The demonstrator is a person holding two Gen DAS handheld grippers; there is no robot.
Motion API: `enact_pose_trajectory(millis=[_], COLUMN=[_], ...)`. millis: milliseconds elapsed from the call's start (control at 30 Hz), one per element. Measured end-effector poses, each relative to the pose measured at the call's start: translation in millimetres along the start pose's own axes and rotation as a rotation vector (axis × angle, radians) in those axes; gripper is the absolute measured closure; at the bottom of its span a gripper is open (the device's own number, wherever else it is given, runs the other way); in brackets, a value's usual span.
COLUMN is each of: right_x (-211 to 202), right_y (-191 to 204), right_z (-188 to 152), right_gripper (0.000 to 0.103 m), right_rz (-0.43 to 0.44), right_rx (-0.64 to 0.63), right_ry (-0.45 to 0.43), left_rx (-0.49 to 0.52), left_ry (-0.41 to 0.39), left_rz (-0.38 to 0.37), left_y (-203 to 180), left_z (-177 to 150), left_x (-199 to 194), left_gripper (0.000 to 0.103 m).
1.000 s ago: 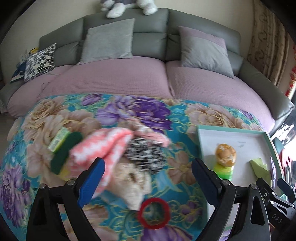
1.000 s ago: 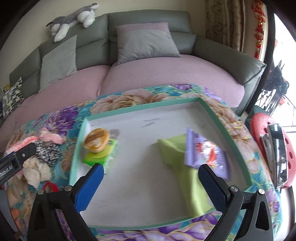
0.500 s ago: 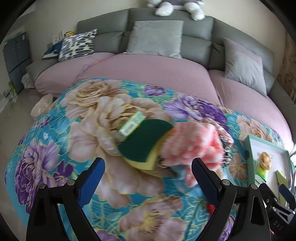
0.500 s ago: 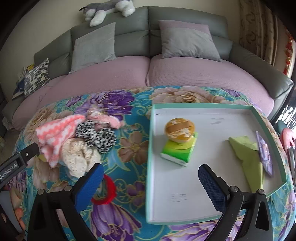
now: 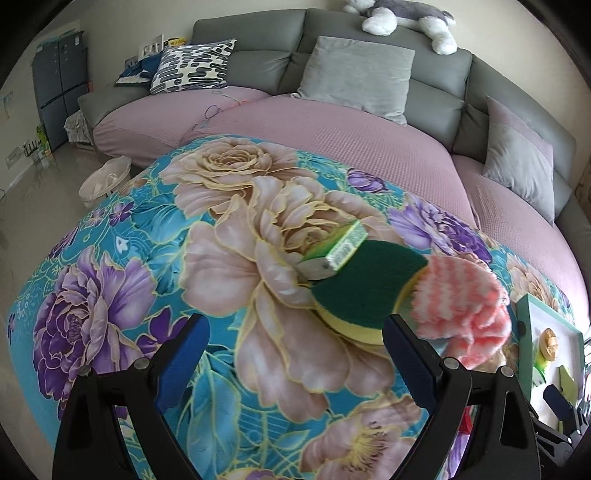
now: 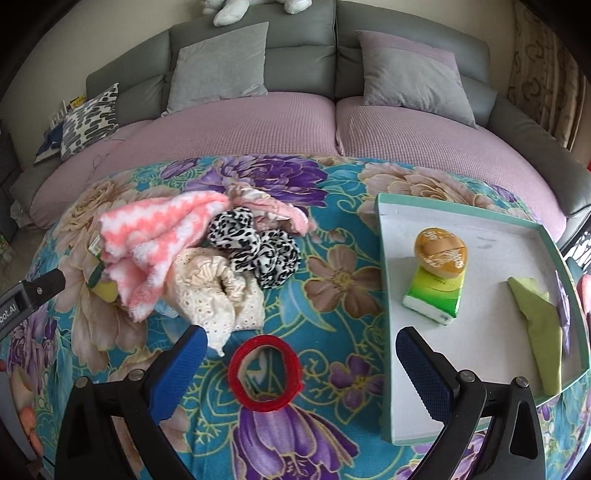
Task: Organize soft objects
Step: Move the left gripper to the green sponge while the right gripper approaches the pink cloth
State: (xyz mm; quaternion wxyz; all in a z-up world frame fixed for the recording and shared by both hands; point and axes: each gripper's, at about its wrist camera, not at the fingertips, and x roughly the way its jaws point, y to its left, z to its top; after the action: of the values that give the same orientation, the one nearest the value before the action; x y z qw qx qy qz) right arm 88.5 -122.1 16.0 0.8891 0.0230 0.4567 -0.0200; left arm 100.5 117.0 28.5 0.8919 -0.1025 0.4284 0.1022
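Floral blanket (image 5: 122, 258) carries the soft pile mid-table, left of the tray (image 6: 384, 258). Sponge (image 5: 365, 291) lies far-right of left gripper (image 5: 295, 347) — nearer arm, jaws spread wide, empty. Right gripper (image 6: 299, 354) likewise — over red ring (image 6: 264, 373).

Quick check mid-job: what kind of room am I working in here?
Most likely a home living room. A grey sofa with cushions and a plush toy on its back sits behind the work surface, which is draped in a floral blanket.
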Motion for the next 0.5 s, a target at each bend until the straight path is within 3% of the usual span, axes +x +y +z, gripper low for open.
enact_pose_trajectory(millis=[133,500], right_x=[0.2,1.1], right_y=[4.5,8.8], right_z=[1.1,8.3], right_gripper=[0.000,0.000], right_rz=[0.001,0.023], right_rx=[-0.006,-0.011], right_ry=[-0.007,-0.026], left_rx=[-0.003,0.006], left_ry=[0.011,0.049], left_rz=[0.014,-0.033], left_y=[5.4,-0.5], left_z=[0.6,8.2], left_x=[7.4,33.6], left_gripper=[0.008,0.008])
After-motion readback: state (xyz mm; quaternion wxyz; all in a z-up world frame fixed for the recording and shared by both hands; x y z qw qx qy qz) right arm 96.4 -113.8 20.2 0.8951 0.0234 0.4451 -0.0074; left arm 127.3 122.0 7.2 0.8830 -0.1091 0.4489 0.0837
